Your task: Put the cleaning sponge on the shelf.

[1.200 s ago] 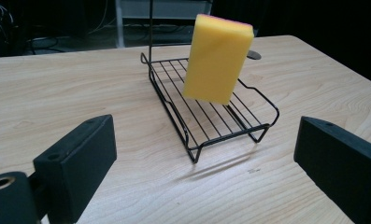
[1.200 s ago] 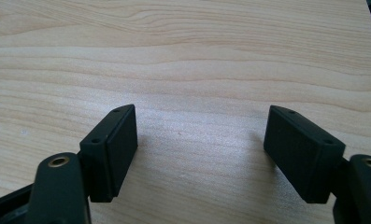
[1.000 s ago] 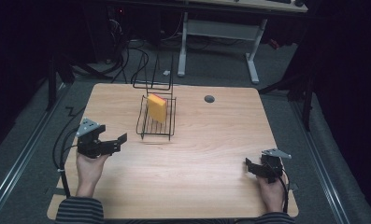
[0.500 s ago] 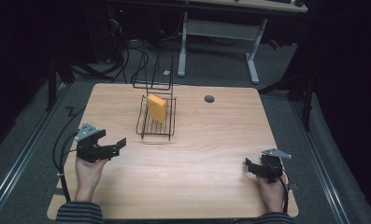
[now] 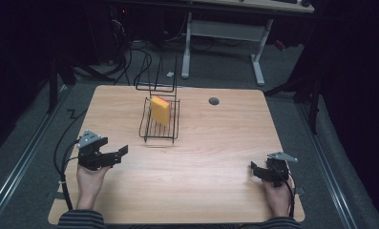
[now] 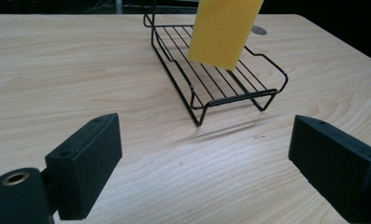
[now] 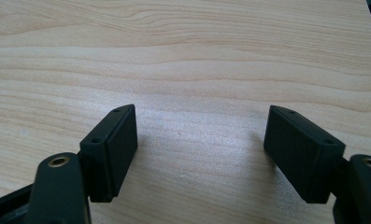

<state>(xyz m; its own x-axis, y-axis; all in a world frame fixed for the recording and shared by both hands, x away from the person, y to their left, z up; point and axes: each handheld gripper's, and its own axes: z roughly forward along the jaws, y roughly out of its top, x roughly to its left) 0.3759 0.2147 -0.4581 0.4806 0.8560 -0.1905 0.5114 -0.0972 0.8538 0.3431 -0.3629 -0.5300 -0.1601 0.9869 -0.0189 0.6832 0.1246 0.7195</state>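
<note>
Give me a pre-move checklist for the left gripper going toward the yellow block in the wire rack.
1. Left gripper open: ok, jaws wide apart.
2. Left gripper empty: ok.
3. Yellow rectangular foam block standing in the black wire rack: ok.
4. Wooden table bare between left gripper and rack: ok.
5. Right gripper away from the rack: ok, open near the table's front right.
6. Block loose in the rack: cannot tell.

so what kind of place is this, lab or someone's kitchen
Most likely a lab or workshop set up for recording: a bare wooden table on grey carpet, cables trailing on the floor behind, and another desk frame beyond it.
</note>
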